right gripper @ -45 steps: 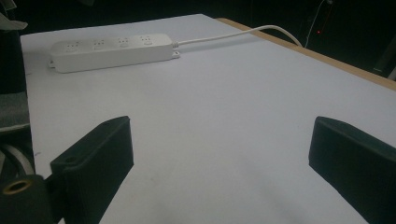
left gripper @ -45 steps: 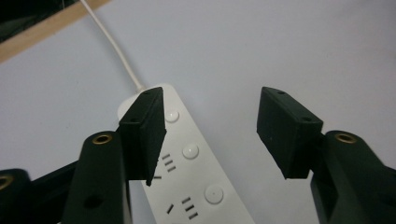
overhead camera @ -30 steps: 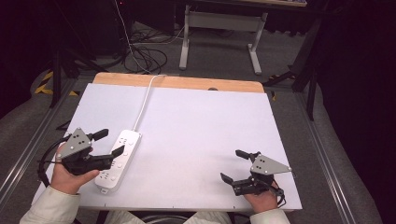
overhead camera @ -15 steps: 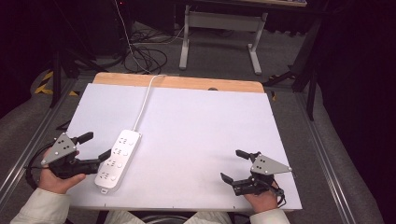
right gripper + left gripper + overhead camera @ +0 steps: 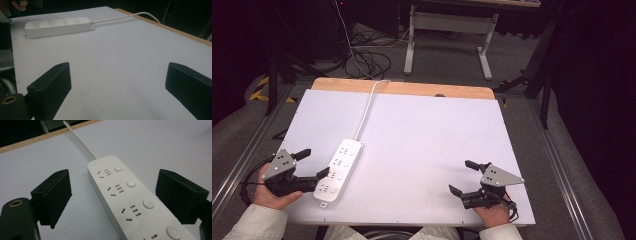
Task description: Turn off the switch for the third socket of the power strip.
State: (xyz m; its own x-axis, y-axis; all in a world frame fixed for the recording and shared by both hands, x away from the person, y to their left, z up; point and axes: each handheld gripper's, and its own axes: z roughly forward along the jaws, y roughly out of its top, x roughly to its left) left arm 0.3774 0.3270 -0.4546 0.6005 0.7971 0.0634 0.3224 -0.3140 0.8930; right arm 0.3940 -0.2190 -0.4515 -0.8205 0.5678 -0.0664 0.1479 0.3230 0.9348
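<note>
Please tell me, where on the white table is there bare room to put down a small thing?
The wide patch between the power strip and the right gripper is bare, up to the wooden edge. It is crowded at the near left, where the left gripper stands open beside the strip.

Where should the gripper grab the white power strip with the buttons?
Probably across the power strip's narrow width near its close end, coming from above on the left side. It lies flat and long, and the left gripper is already beside it with its jaws open wide.
</note>
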